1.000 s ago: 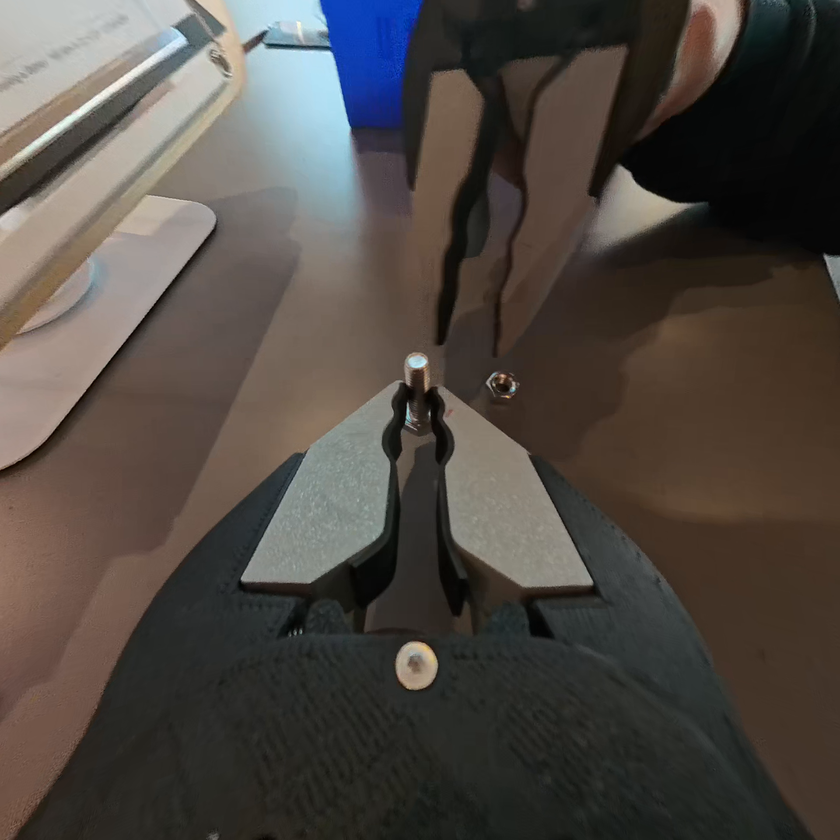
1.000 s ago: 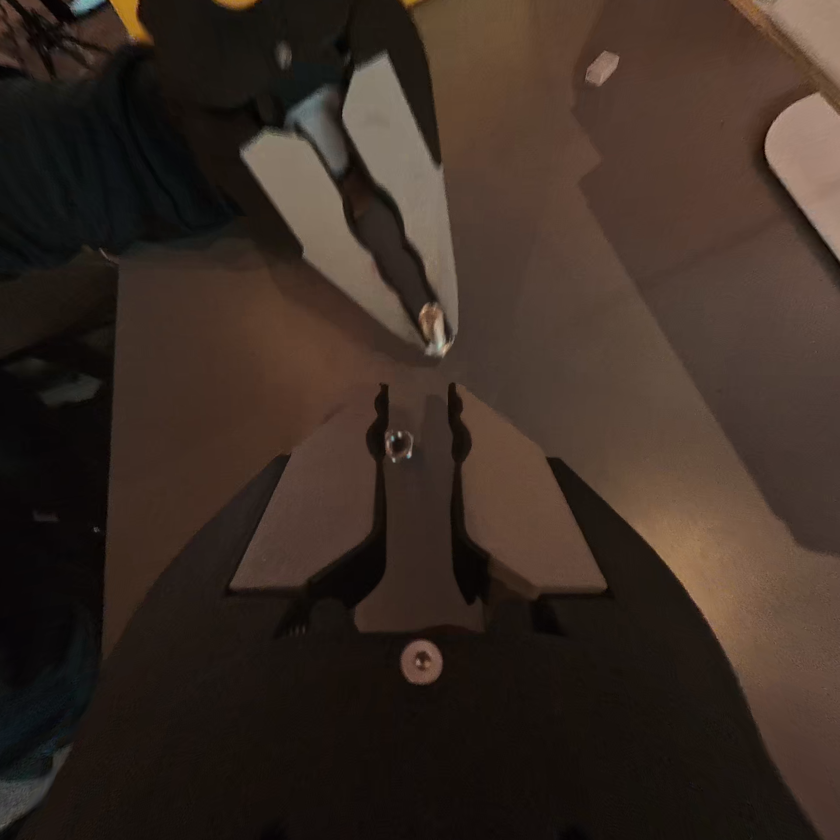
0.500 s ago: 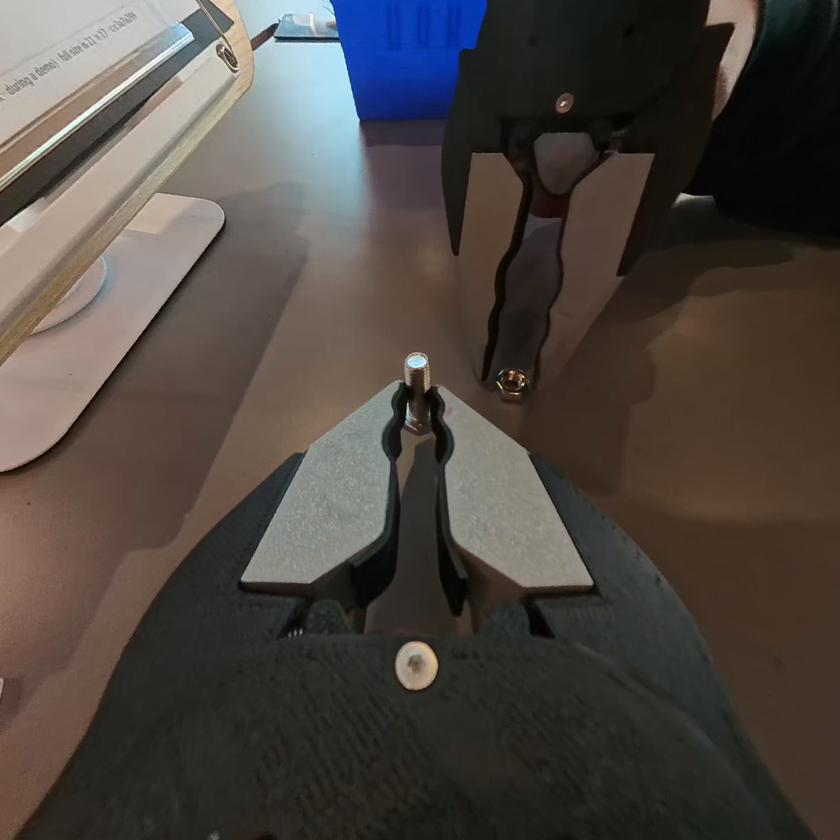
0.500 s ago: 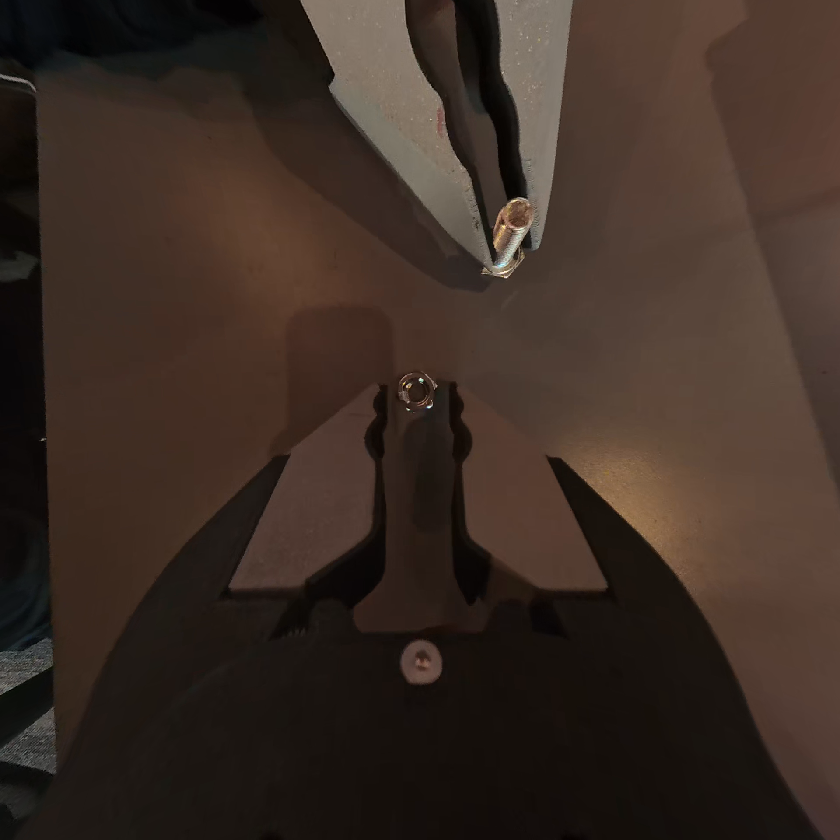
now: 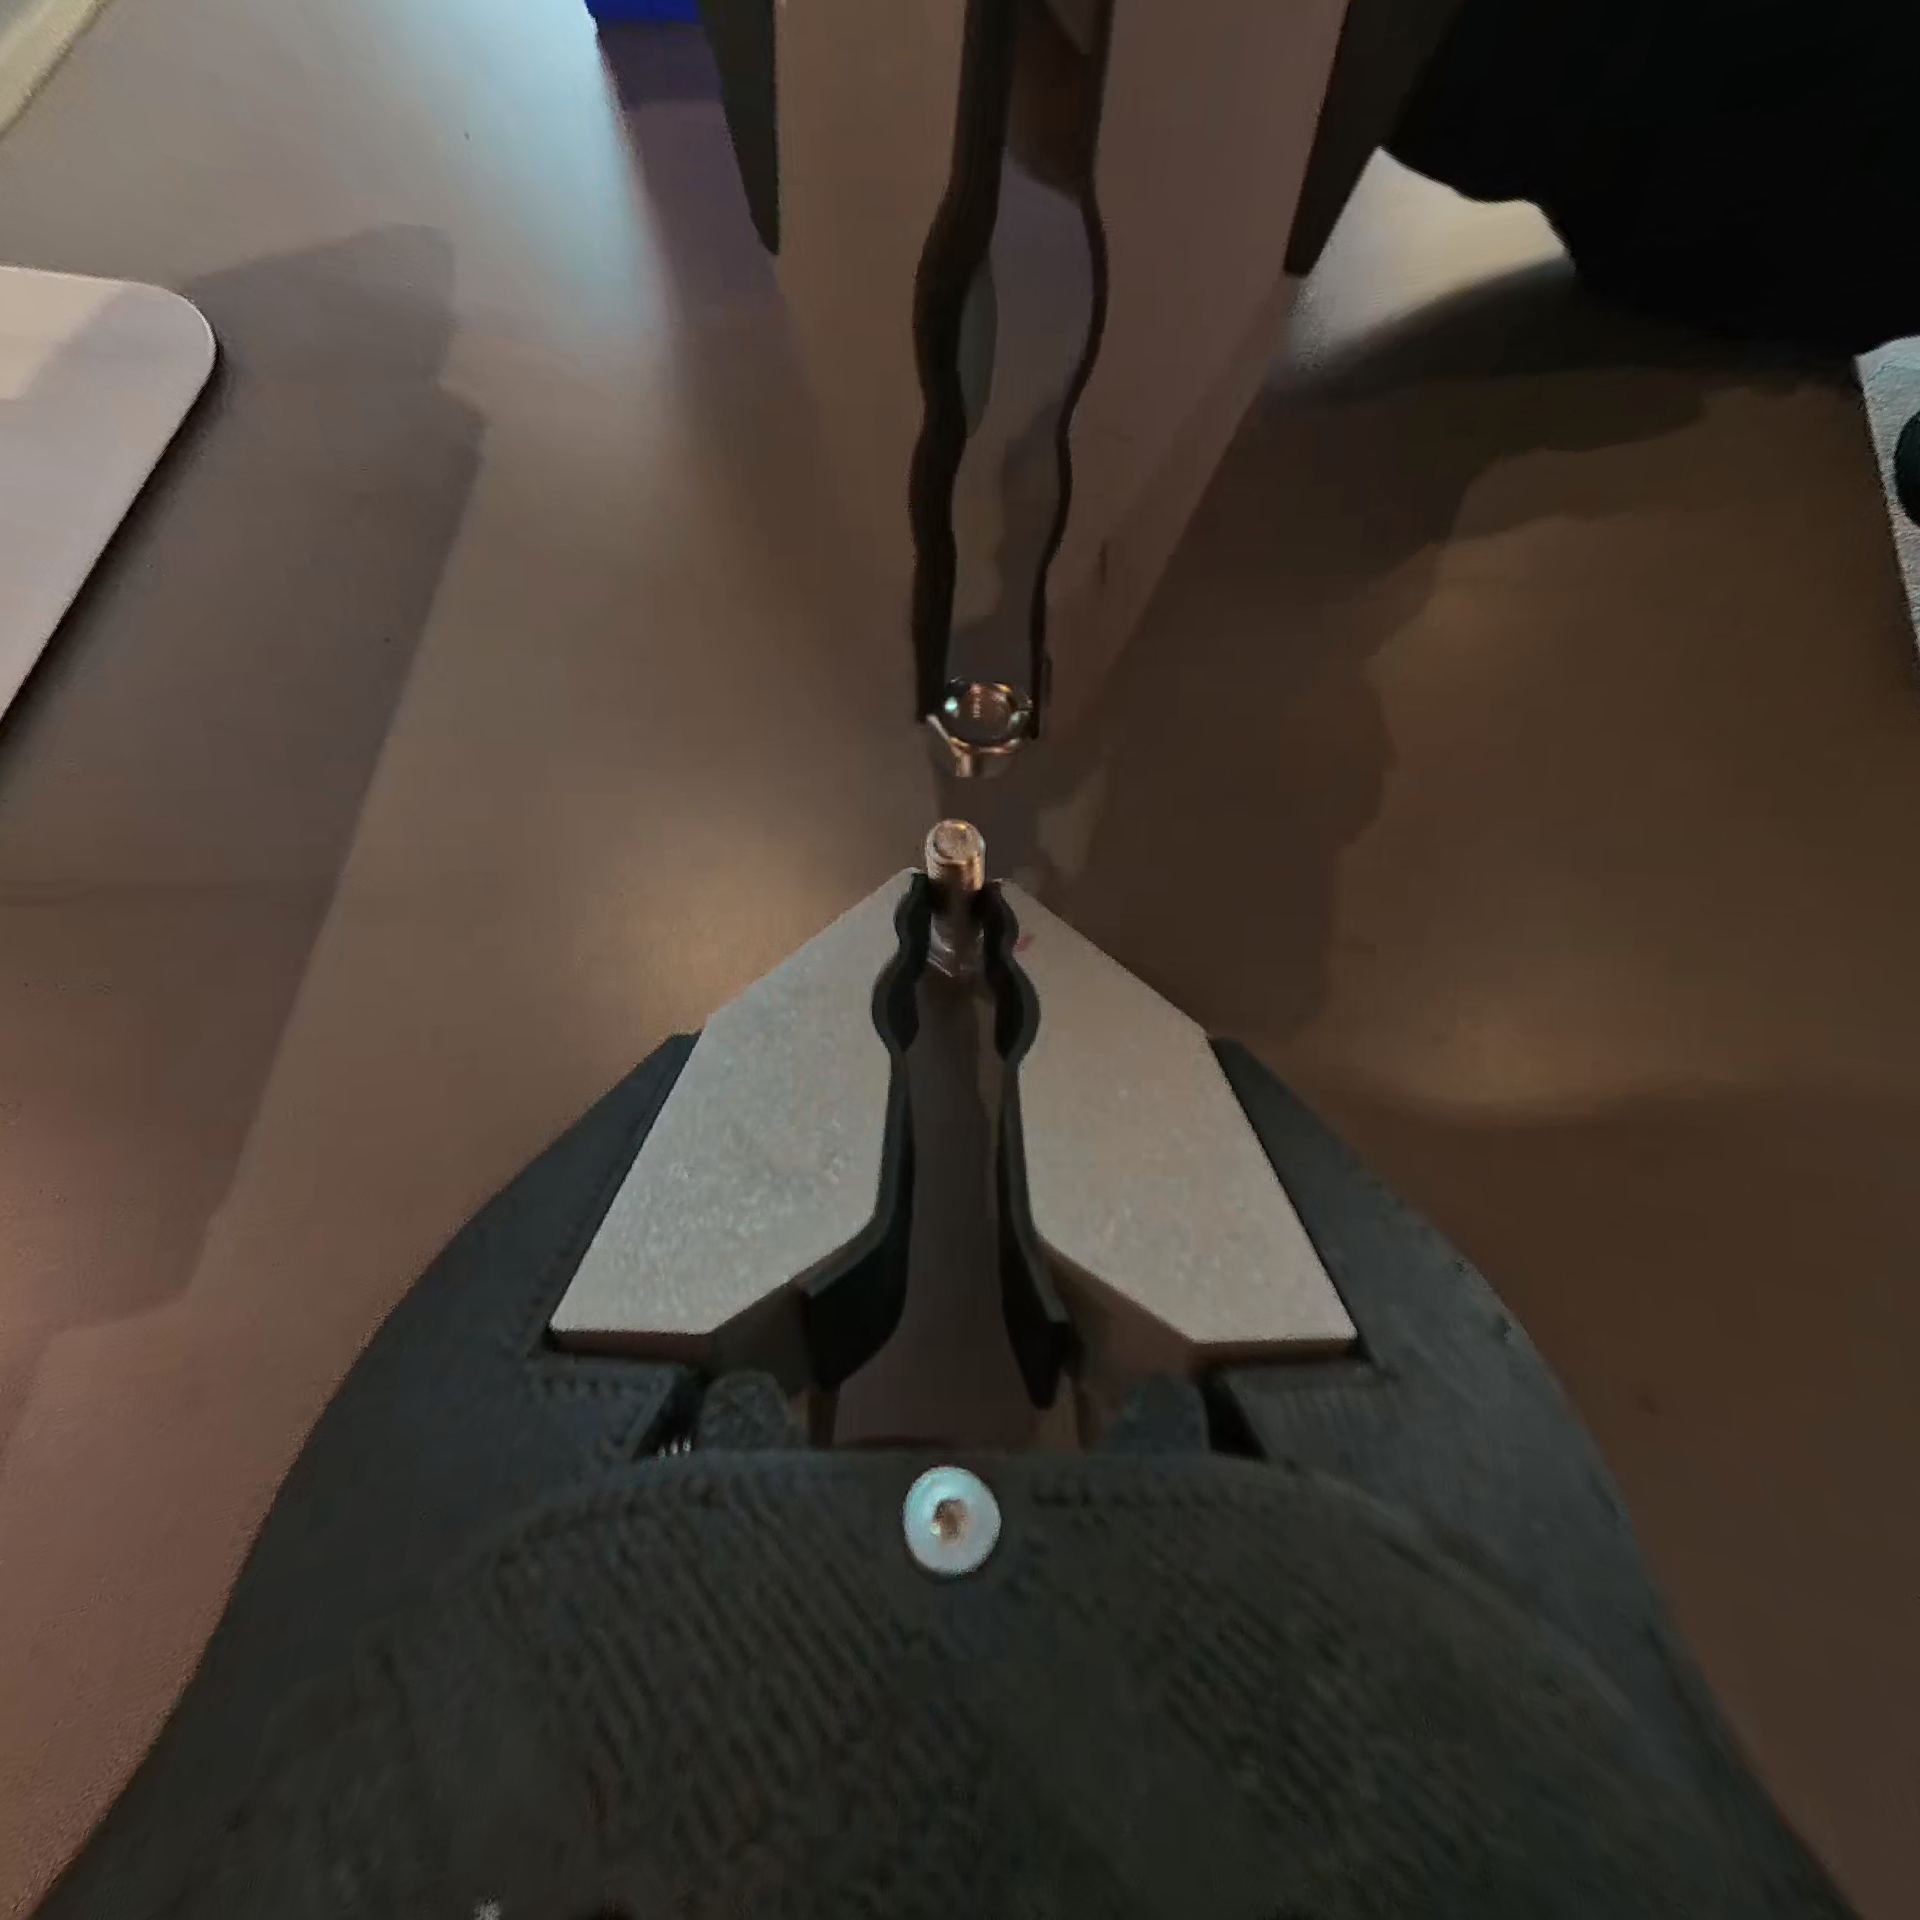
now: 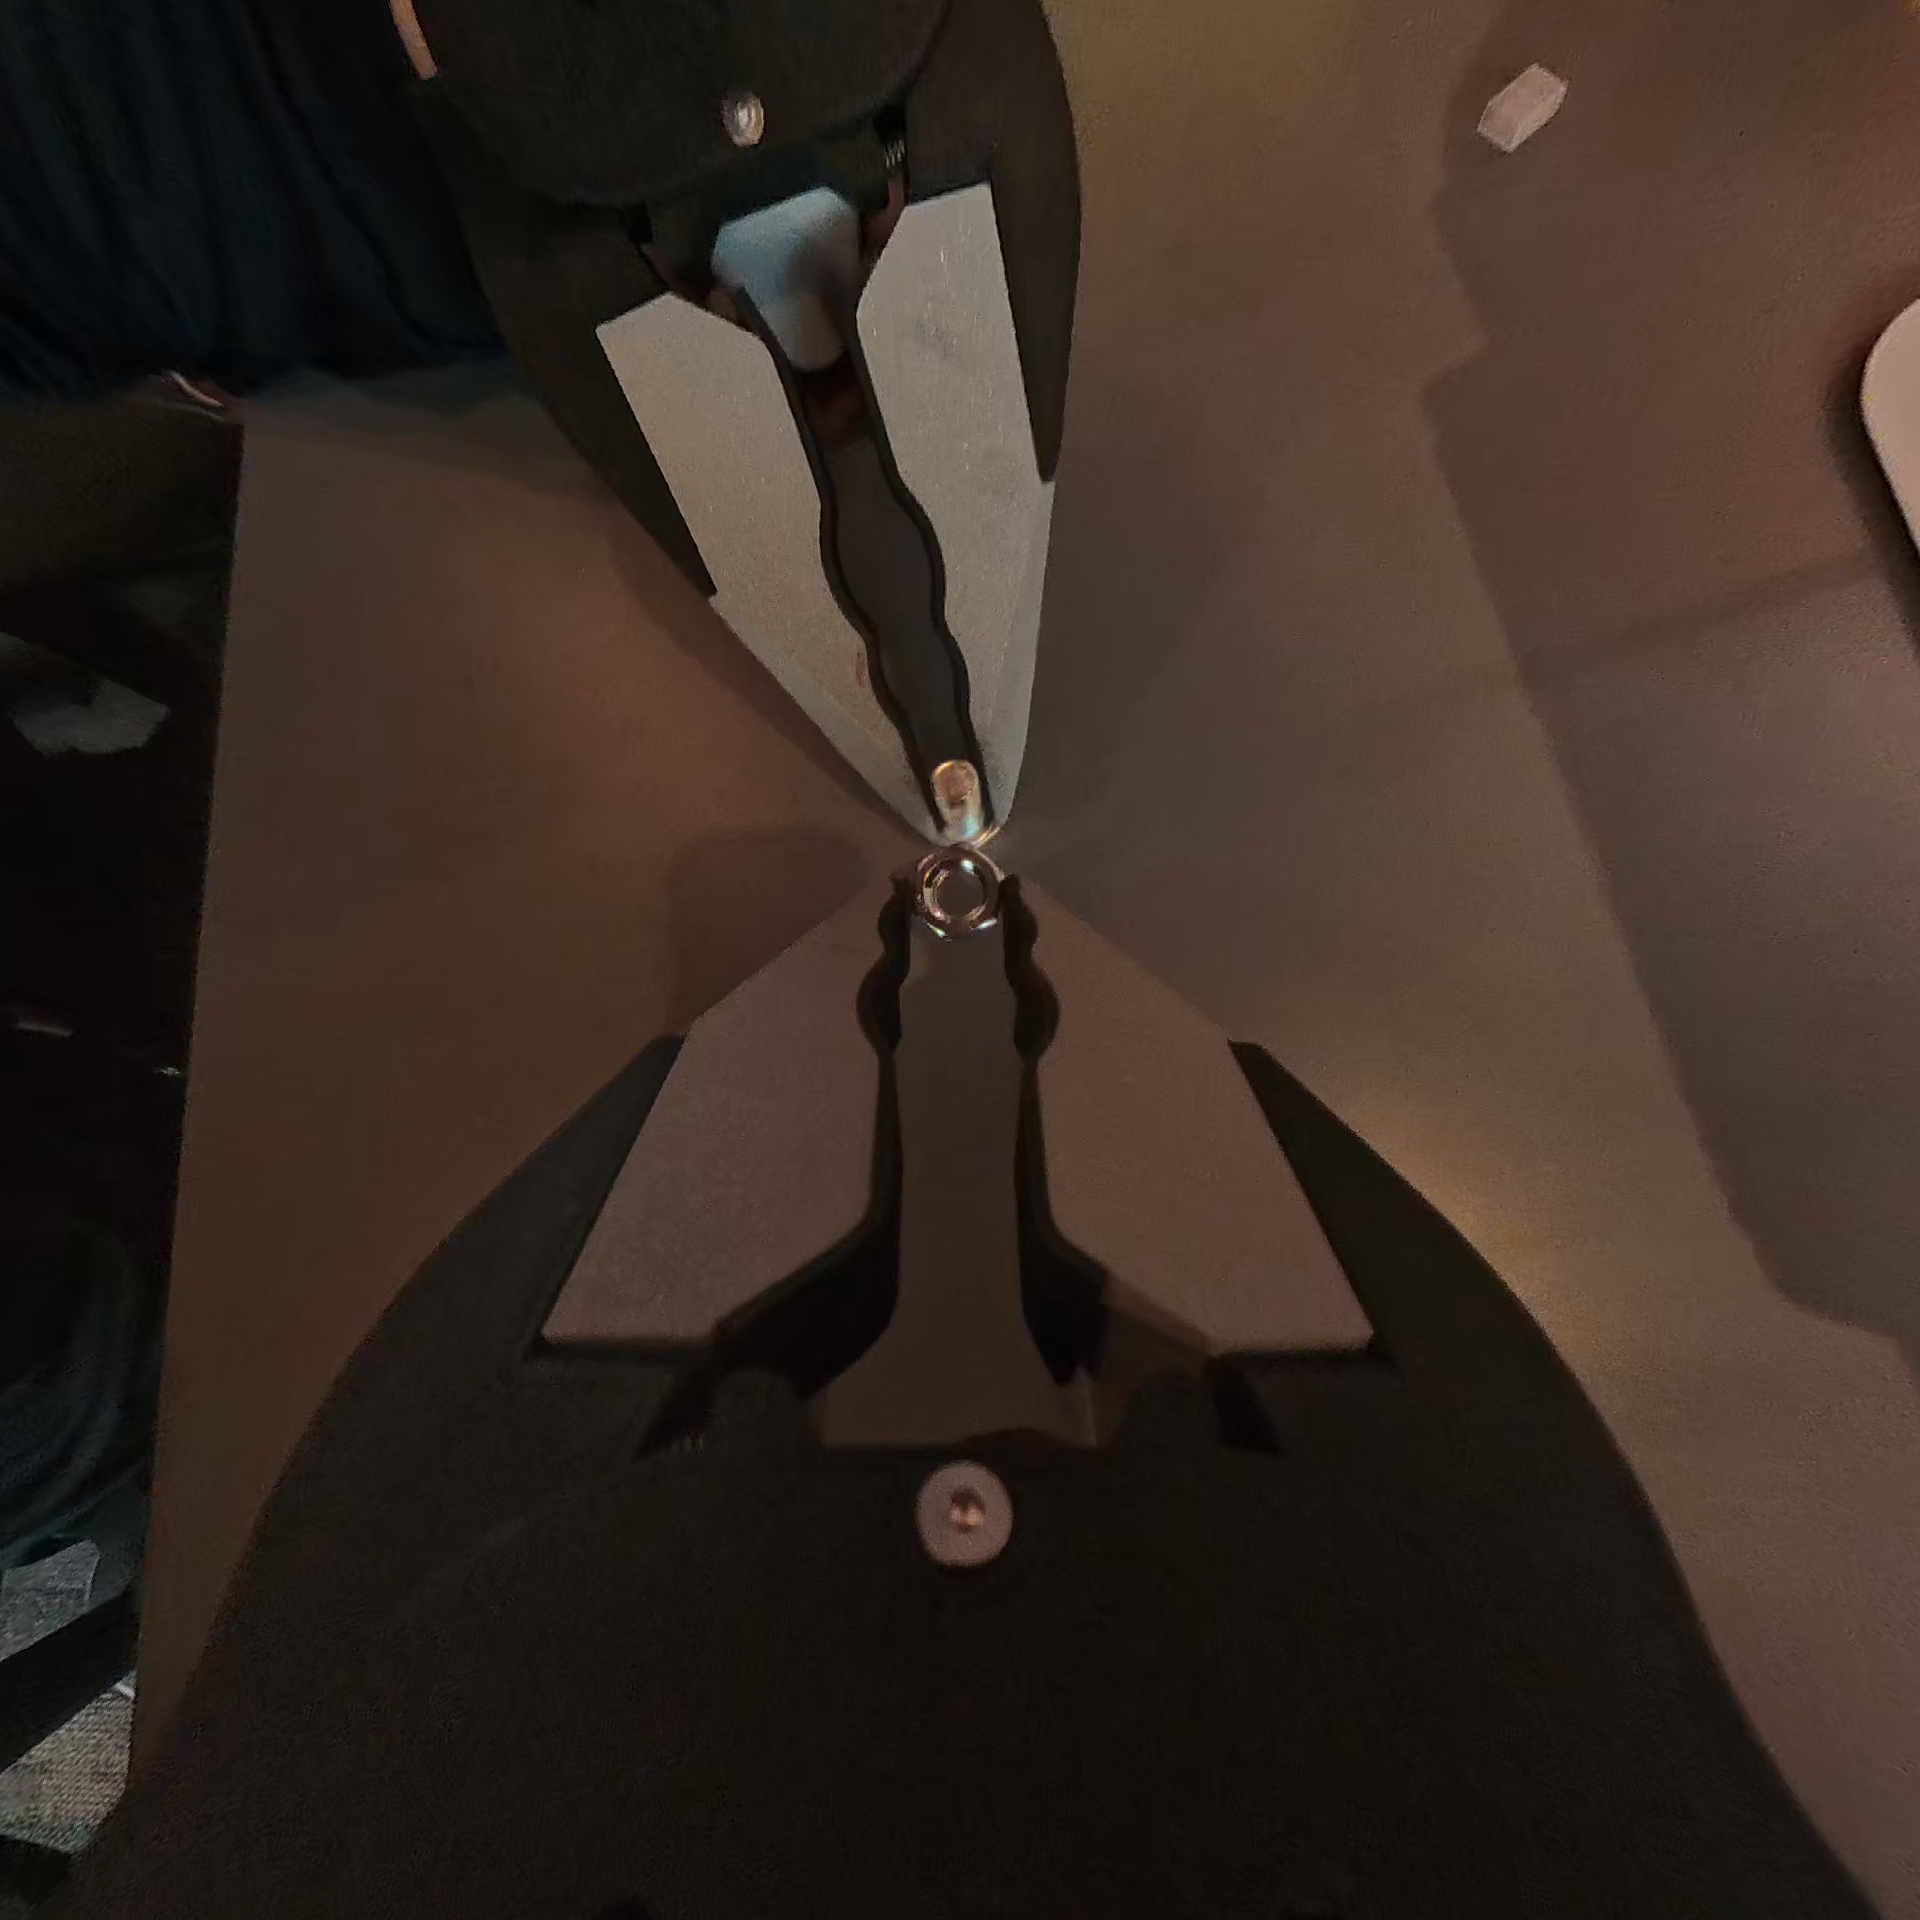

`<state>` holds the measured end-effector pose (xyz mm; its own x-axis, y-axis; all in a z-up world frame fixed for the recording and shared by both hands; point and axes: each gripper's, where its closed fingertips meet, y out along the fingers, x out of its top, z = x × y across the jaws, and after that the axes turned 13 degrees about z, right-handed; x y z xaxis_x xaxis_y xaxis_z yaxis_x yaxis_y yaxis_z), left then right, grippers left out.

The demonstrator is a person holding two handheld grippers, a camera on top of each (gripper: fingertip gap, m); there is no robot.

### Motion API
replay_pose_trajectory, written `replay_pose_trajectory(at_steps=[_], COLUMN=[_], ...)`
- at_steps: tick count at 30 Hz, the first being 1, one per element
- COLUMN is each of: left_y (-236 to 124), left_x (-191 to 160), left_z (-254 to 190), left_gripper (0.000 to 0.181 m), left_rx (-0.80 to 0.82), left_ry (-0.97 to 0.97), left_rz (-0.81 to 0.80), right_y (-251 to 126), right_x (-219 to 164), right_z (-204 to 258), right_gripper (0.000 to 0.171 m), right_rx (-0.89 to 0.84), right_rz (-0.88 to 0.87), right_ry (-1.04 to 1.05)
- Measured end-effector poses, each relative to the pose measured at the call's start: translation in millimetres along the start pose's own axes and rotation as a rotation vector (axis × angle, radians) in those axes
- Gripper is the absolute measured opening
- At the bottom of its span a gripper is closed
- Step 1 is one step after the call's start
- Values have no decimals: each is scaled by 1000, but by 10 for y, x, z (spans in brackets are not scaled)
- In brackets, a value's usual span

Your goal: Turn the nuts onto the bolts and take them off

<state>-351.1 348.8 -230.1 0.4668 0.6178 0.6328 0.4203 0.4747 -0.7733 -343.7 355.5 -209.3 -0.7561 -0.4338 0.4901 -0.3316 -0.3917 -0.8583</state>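
The left gripper (image 5: 954, 883) clamps the bolt (image 5: 954, 854) tip-outward so the nut (image 6: 954, 894), pinched in the right gripper (image 6: 954, 902), can thread on.

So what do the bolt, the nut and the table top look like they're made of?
Bolt: bright silvery metal, probably plated steel; its threads glint. Nut: the same shiny metal, with mirror-like highlights on its hex faces. Table: smooth brown surface with a soft sheen, possibly laminate; the pictures don't settle it.
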Motion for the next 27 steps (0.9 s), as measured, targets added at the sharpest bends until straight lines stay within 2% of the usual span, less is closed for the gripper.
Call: replay_pose_trajectory(at_steps=[1, 5, 8, 27], left_y=[1, 3, 4, 65], left_x=[-5, -16, -17, -46], left_z=[3, -1, -1, 31], left_gripper=[8, 8, 9, 9], left_rx=[-2, -7, -8, 29], left_ry=[-4, -5, -6, -5], left_rz=[2, 7, 8, 46], right_y=[-5, 13, 78, 40], right_x=[37, 195, 156, 221], right_z=[-19, 7, 30, 1], right_gripper=[14, 14, 14, 14], right_rx=[0, 33, 50, 35], right_rz=[5, 27, 82, 119], right_ry=[-4, -54, -86, -144])
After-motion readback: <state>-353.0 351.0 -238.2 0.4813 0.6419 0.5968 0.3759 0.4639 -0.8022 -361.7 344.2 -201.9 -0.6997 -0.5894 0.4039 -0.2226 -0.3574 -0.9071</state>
